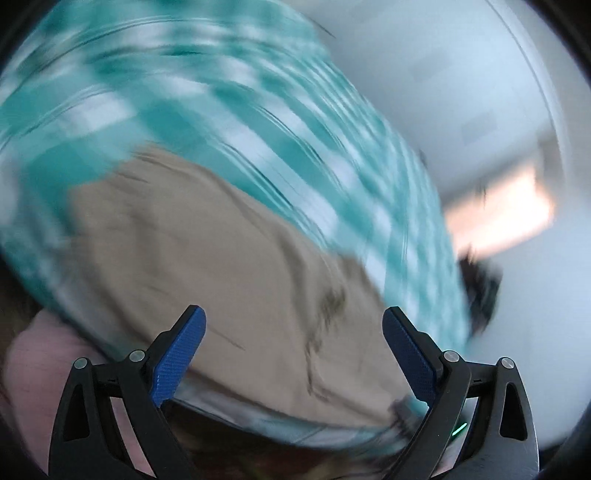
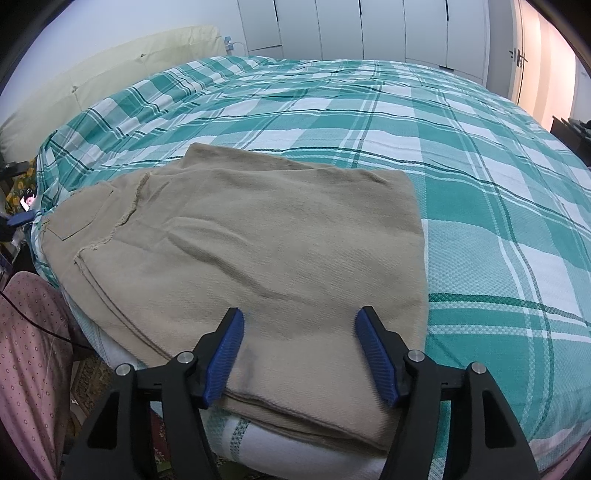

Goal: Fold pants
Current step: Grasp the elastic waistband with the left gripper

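The beige pants [image 2: 258, 251] lie folded in layers on the near edge of a bed with a green and white plaid cover [image 2: 461, 177]. A back pocket shows at their left end. My right gripper [image 2: 299, 325] is open and empty, just above the near folded edge. In the left wrist view everything is motion-blurred: the pants [image 1: 207, 258] lie on the plaid cover [image 1: 258, 92], and my left gripper [image 1: 293, 321] is open and empty above them.
A pale green headboard cushion [image 2: 110, 74] stands at the back left and white wardrobe doors [image 2: 369, 26] line the far wall. The person's pink dotted clothing [image 2: 29, 350] is at the lower left by the bed edge. A dark cable [image 2: 40, 328] crosses it.
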